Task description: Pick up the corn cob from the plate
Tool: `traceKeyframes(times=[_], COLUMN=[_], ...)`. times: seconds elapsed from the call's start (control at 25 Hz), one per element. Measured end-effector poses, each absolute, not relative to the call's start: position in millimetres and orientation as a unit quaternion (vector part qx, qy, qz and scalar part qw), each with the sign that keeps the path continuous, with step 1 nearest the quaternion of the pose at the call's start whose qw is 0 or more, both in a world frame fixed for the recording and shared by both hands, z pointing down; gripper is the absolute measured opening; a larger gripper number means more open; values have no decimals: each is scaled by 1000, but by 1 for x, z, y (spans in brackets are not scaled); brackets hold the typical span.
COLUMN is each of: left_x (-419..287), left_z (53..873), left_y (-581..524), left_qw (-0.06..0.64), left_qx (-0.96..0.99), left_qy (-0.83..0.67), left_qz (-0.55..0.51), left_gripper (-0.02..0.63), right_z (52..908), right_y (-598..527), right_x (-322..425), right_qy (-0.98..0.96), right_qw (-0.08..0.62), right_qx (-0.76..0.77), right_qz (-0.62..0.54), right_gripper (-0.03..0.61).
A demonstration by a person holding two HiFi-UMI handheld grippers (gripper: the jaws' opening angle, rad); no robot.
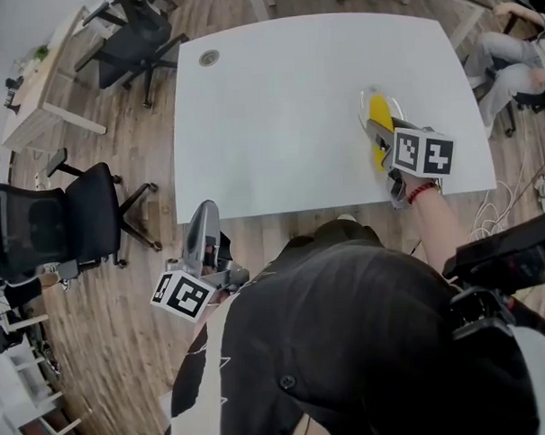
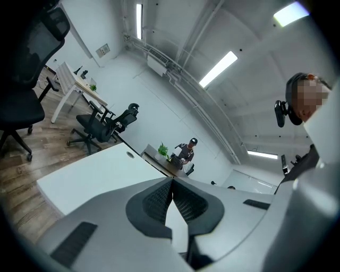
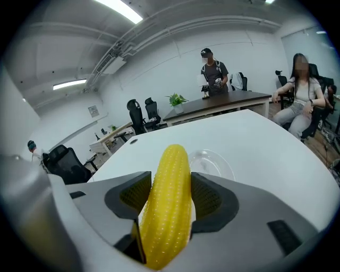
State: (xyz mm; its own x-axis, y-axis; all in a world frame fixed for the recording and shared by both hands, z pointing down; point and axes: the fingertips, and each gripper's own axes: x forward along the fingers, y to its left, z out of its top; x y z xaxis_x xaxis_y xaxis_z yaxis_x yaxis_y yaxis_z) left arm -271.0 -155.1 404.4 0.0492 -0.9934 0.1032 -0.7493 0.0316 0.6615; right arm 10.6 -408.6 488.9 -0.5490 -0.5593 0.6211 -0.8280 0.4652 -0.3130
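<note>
A yellow corn cob (image 3: pixel 169 207) stands lengthwise between the pads of my right gripper (image 3: pixel 171 186), which is shut on it; its tip juts out past the jaws. Beyond and below the cob, a clear glass plate (image 3: pixel 214 162) rests bare on the white table (image 3: pixel 265 154). In the head view, the right gripper (image 1: pixel 380 142) holds the corn cob (image 1: pixel 378 132) just over the plate (image 1: pixel 381 103), near the table's right front corner. My left gripper (image 1: pixel 205 211) hovers off the table's front edge, over the floor. Its jaws (image 2: pixel 171 179) meet at the tips with nothing between them.
The white table (image 1: pixel 277 113) has a round cable grommet (image 1: pixel 210 57) at its far left. Black office chairs (image 1: pixel 128 36) (image 1: pixel 70 221) stand to the left on the wooden floor. A person (image 1: pixel 511 56) sits to the right of the table. Another person (image 3: pixel 213 71) stands behind a dark desk with a plant (image 3: pixel 176 100).
</note>
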Motion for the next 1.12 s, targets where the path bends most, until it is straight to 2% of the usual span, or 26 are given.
traceKeyframes(times=[0.36,0.68,1.12], left_x=[-280,-238,-217], left_z=[411,424,430], left_y=[-97,-49,-66], left_qw=[301,327,343], left_qx=[699,767,787], left_qy=[-618,-525,-486], left_qz=[-198,-169,-164], left_gripper=[14,12,13], right_z=[487,487,472], right_y=[-300,-185,-156], right_x=[-16,-6,6], right_qy=[-828,-806,-815], right_qw=[204,124,149], right_qx=[408,392,400], right_qz=[324,425,392], right_gripper=[242,242,242])
